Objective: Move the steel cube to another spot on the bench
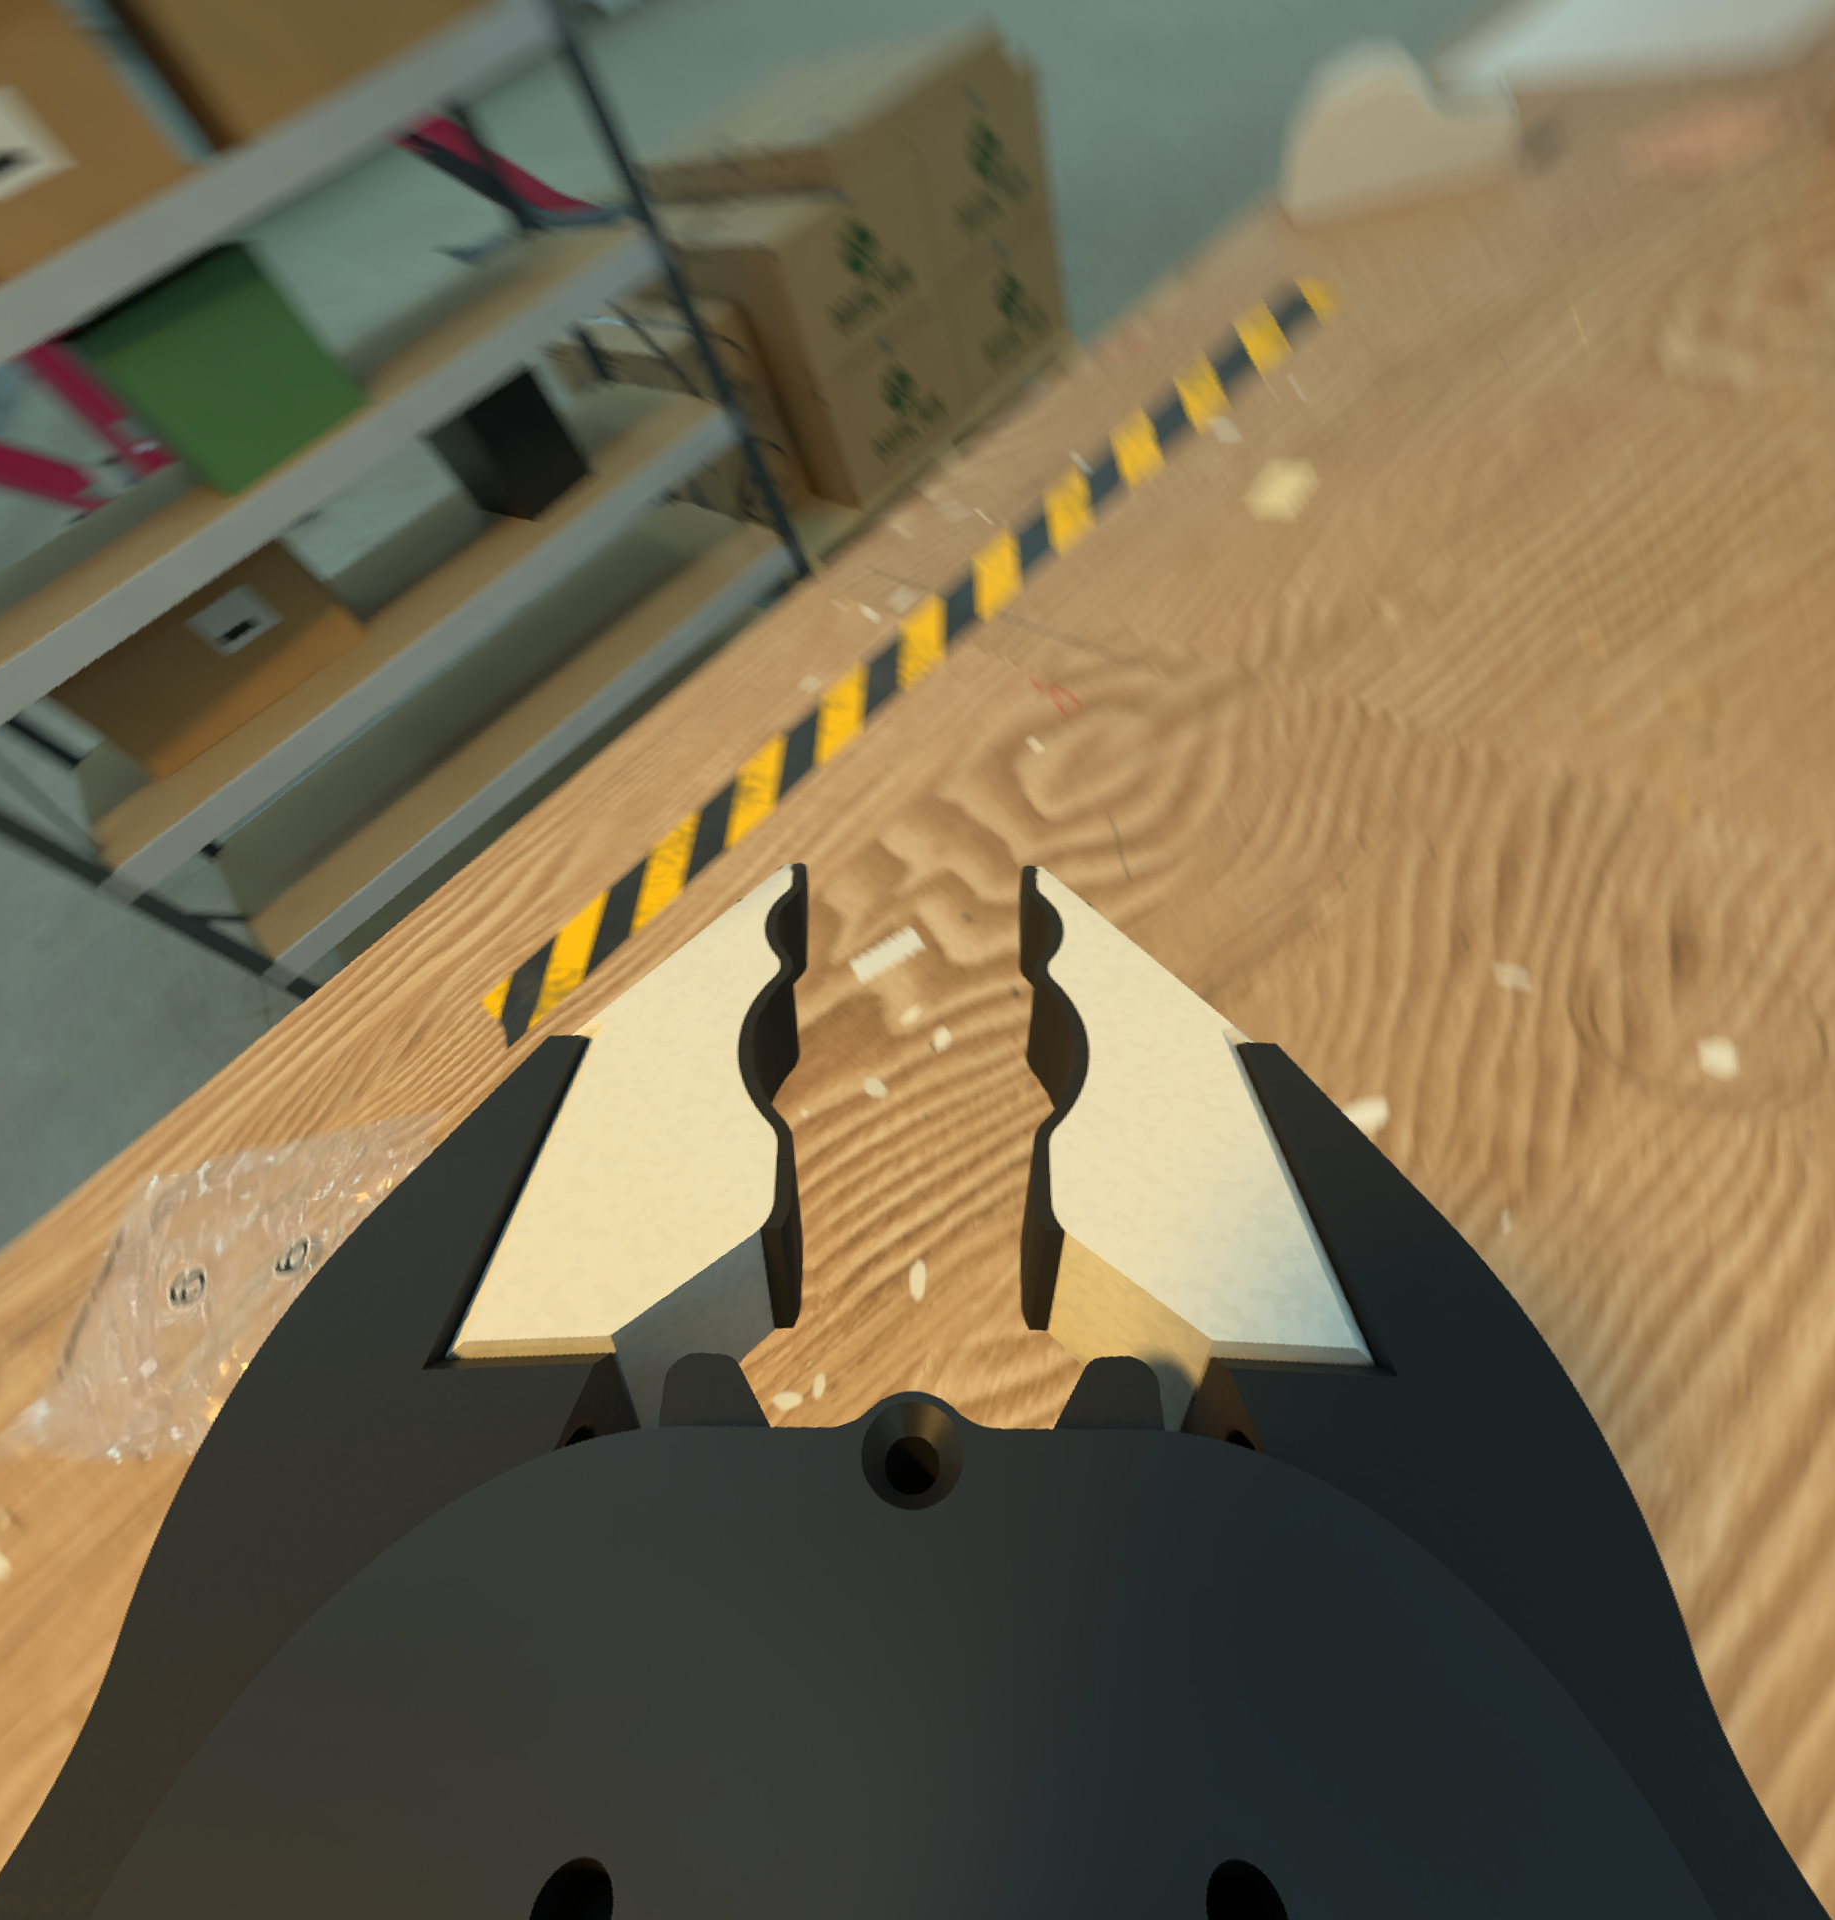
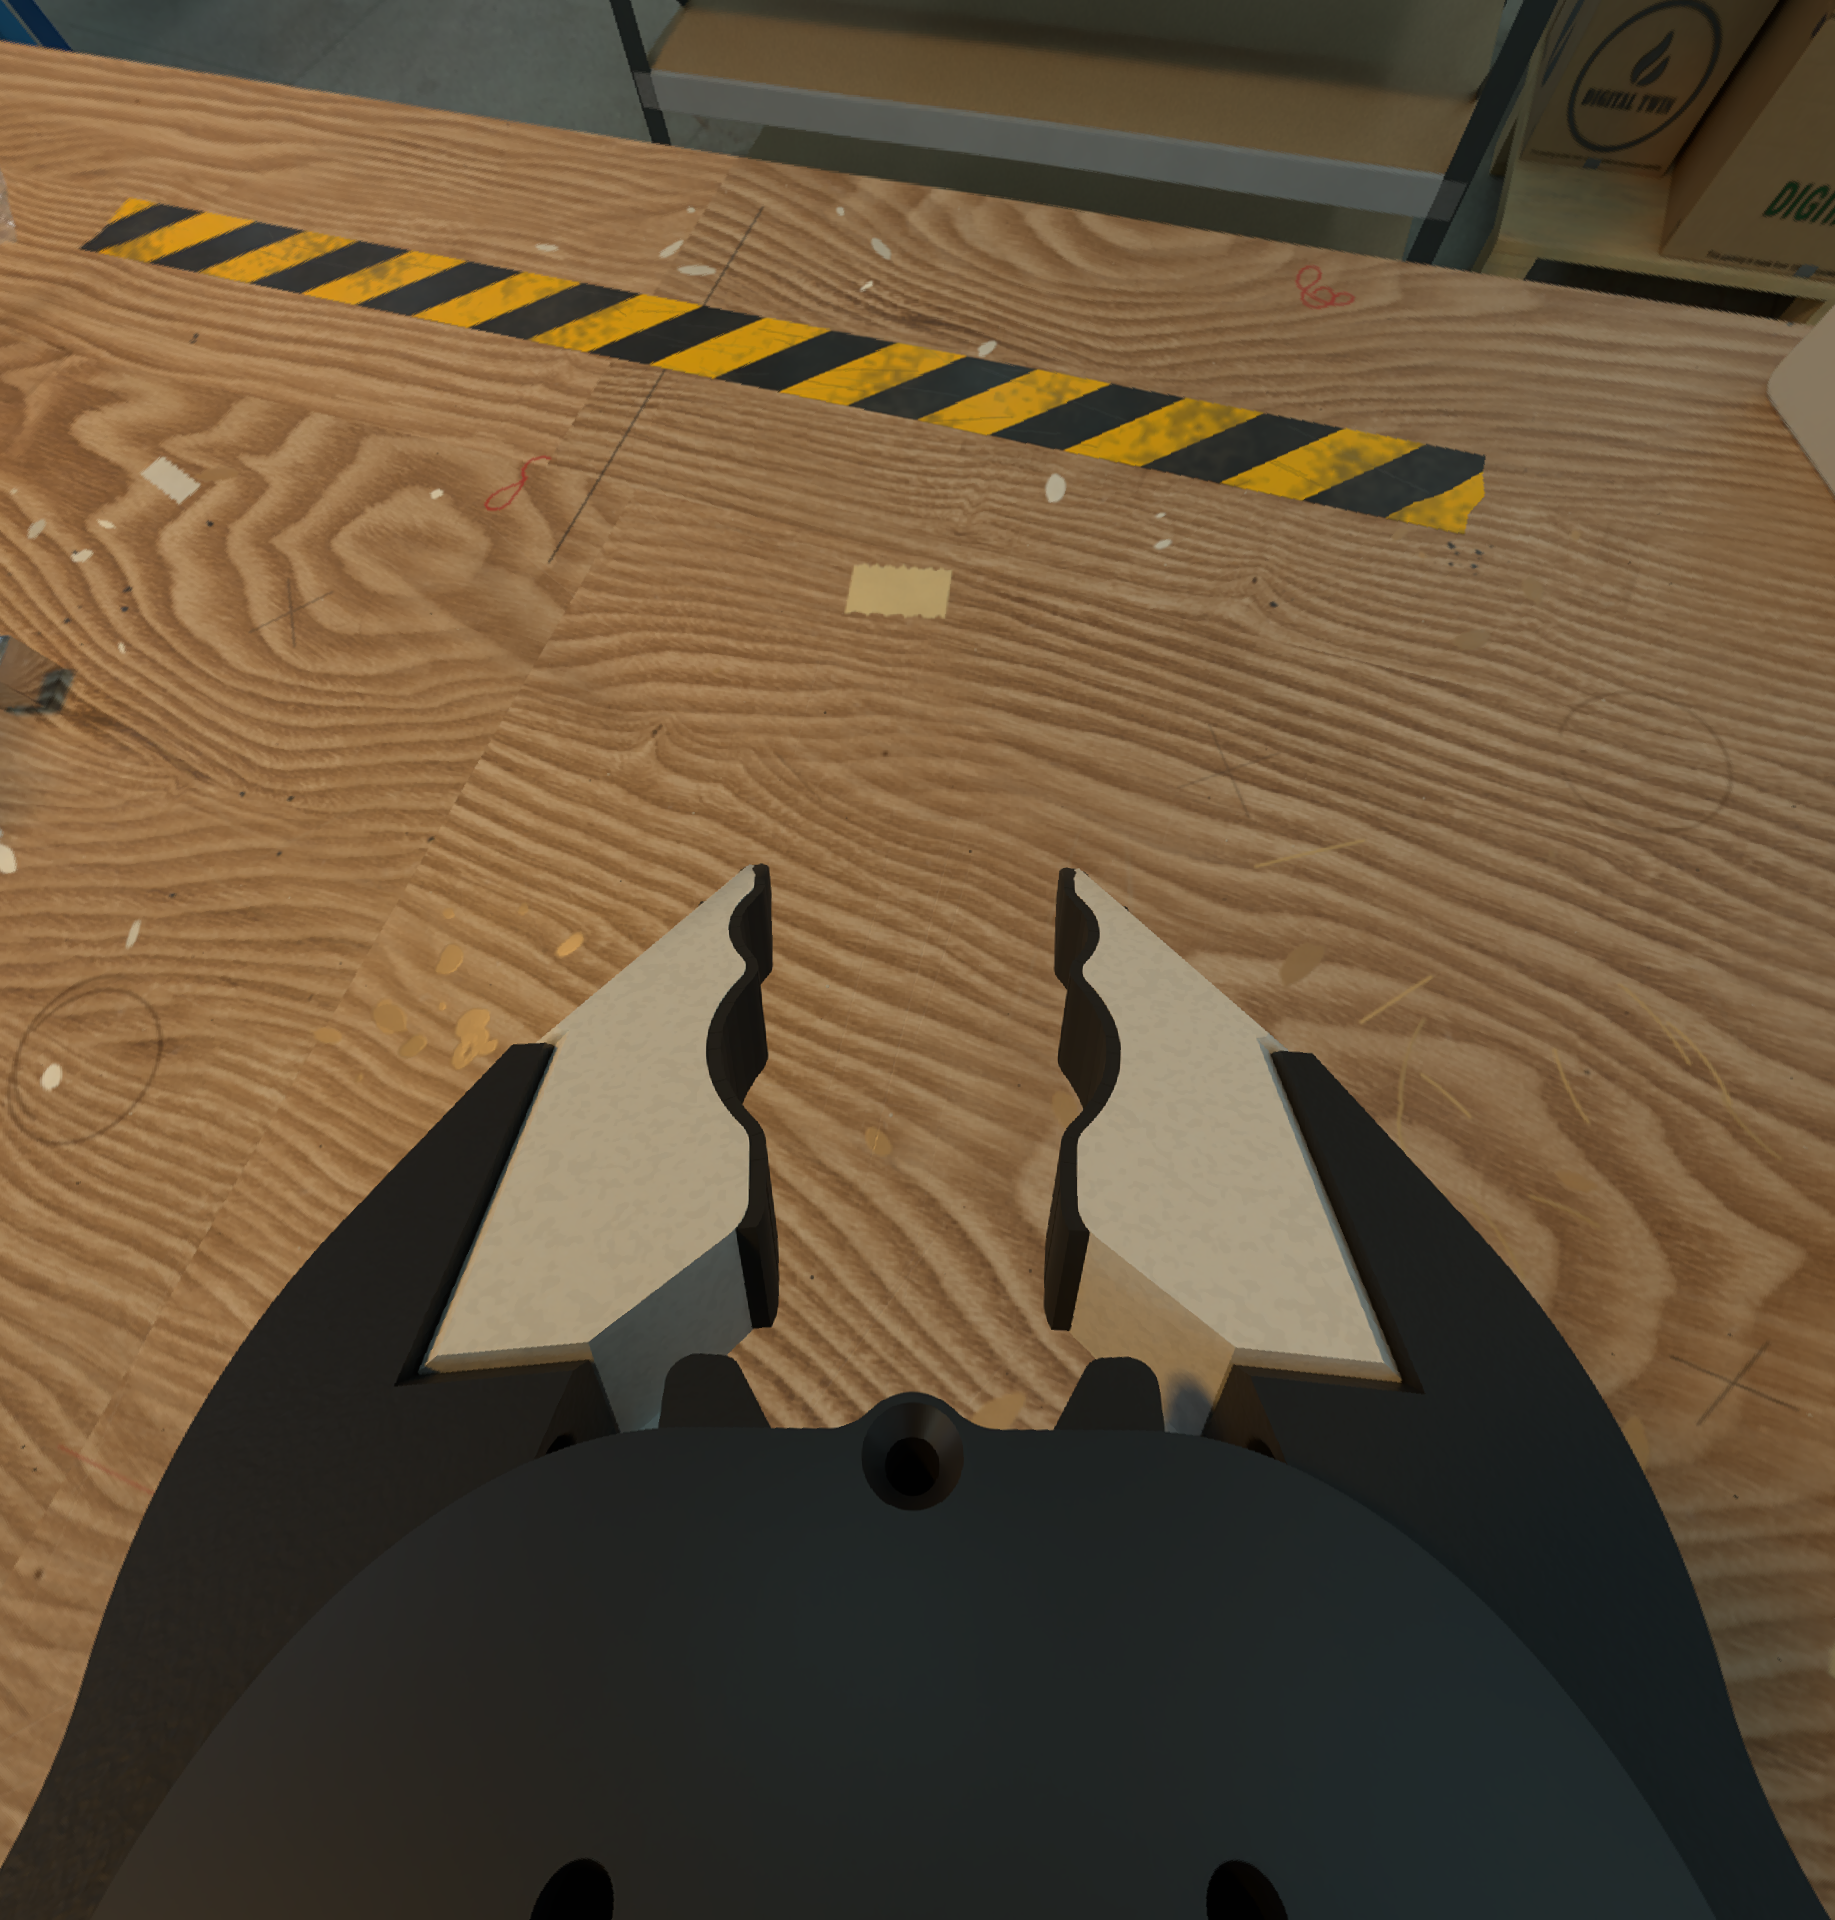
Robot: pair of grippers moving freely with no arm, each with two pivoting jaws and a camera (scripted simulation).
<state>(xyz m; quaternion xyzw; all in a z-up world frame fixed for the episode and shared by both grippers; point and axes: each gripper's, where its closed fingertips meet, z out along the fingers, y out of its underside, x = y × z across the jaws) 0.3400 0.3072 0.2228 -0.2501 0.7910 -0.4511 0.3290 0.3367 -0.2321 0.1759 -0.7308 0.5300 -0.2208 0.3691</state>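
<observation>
The steel cube is a small shiny block on the wooden bench. It shows only at the far left edge of the right wrist view, partly cut off. My right gripper is open and empty over bare wood, well to the right of the cube. My left gripper is open and empty above the bench. The cube does not show in the left wrist view.
A yellow and black striped tape runs across the bench. A crumpled clear plastic bag lies near the bench edge. A pale block stands far off. Shelves with cardboard boxes stand beyond the edge.
</observation>
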